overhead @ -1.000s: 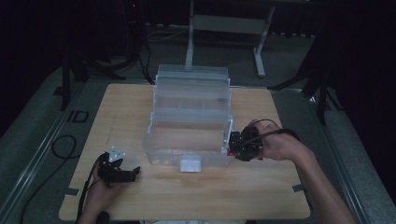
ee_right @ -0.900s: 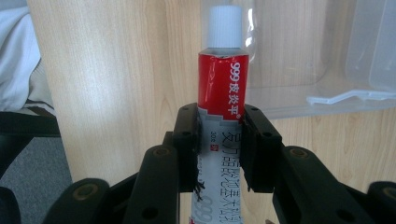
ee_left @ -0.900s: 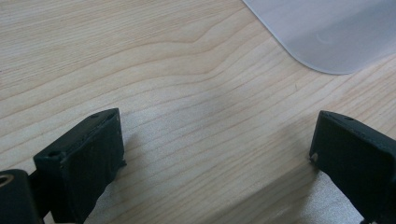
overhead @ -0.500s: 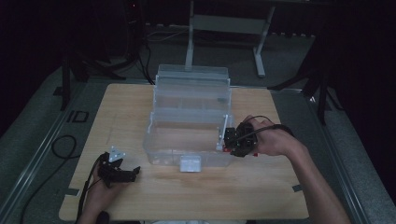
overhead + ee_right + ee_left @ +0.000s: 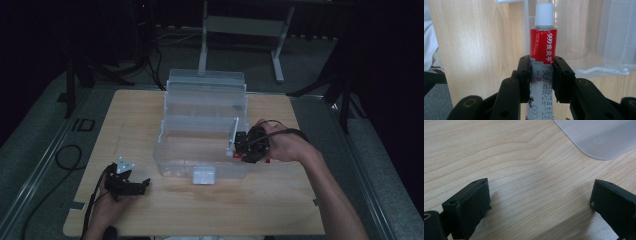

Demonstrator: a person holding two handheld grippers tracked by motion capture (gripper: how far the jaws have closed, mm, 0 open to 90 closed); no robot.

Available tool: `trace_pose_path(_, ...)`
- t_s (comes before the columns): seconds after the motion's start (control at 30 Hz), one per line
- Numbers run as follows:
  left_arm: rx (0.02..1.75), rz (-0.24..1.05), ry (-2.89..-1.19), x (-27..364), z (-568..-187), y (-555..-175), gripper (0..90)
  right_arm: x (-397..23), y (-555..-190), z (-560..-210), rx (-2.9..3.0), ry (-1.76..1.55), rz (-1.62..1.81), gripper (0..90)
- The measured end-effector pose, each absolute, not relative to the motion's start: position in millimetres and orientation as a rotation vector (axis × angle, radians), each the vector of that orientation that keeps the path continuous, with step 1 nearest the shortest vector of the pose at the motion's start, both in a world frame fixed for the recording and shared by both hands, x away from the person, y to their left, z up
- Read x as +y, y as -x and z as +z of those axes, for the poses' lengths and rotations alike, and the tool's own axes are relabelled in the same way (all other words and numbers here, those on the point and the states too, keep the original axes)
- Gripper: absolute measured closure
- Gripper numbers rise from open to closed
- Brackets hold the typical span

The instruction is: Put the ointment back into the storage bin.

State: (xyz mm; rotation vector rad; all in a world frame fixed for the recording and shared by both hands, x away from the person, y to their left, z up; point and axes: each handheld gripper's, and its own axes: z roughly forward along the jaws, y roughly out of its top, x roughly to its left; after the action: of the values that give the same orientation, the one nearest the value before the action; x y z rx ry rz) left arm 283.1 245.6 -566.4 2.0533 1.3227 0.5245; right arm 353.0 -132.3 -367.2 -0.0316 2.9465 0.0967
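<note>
Ointment tube (image 5: 543, 45) clamped in right tool (image 5: 541, 75), seemingly over box (image 5: 200, 150)

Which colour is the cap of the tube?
White. The cap of the tube shows best in the right gripper view.

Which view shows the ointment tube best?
Right gripper view: the red-and-white ointment tube, white cap up, is clamped in the right tool, label readable. High view shows just a red speck by that tool. Left gripper view looks at bare table.

The left gripper (image 5: 540, 202) hangs low over the pale wooden bench (image 5: 506, 157), its two black fingers (image 5: 467, 206) spread wide apart with bare wood between them. A rounded corner of the clear plastic box (image 5: 599, 137) lies at the upper right.
</note>
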Motion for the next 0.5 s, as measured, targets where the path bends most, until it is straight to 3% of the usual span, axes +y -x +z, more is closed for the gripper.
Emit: trace_pose_path(0.5,1.322,0.524,-2.054,245.6,-566.3,-283.1,3.3,-119.6,-359.9,-371.4,2.954,0.065,0.084,70.1)
